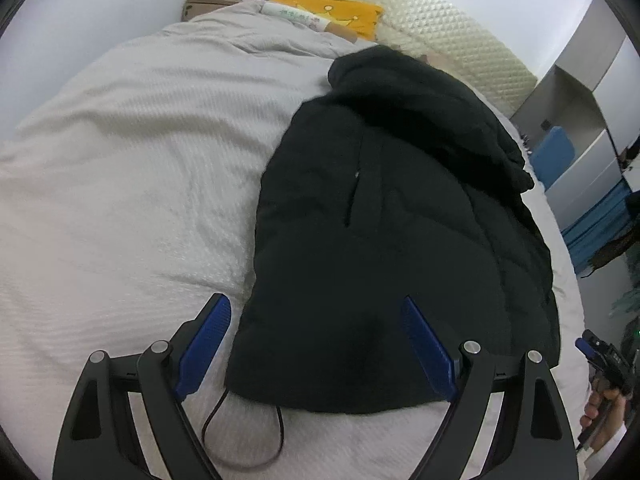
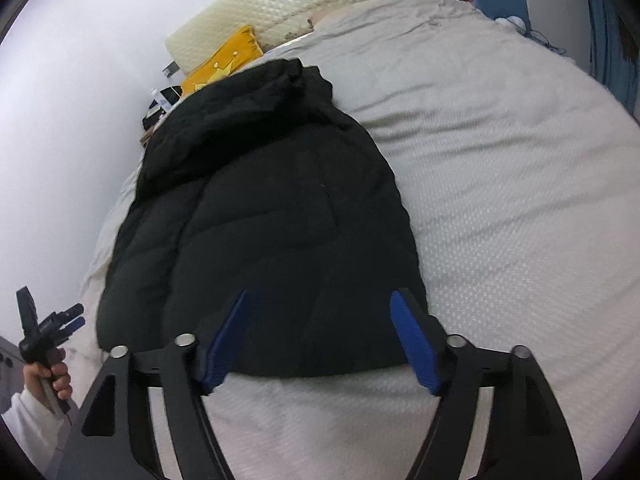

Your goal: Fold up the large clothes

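Observation:
A black puffer jacket [image 1: 384, 216] lies flat on the pale bedcover [image 1: 132, 168], hood at the far end and hem toward me. My left gripper [image 1: 316, 306] hovers open over the hem's left corner, one blue pad over the cover and the other over the jacket. A thin black drawcord [image 1: 240, 436] loops out from the hem. In the right wrist view the jacket [image 2: 260, 208] fills the middle. My right gripper [image 2: 320, 300] stands open above the hem's right part, its pads clear of the fabric. Each view shows the other gripper [image 1: 596, 350] [image 2: 76, 315] held in a hand at its edge.
A yellow pillow [image 1: 332, 10] and a cream quilted headboard cushion [image 1: 432, 28] lie beyond the hood. A bedside table [image 1: 208, 4] with dark items stands at the far left corner. Grey cabinets and blue items [image 1: 576, 152] line the bed's right side. A white wall [image 2: 72, 120] runs along the left.

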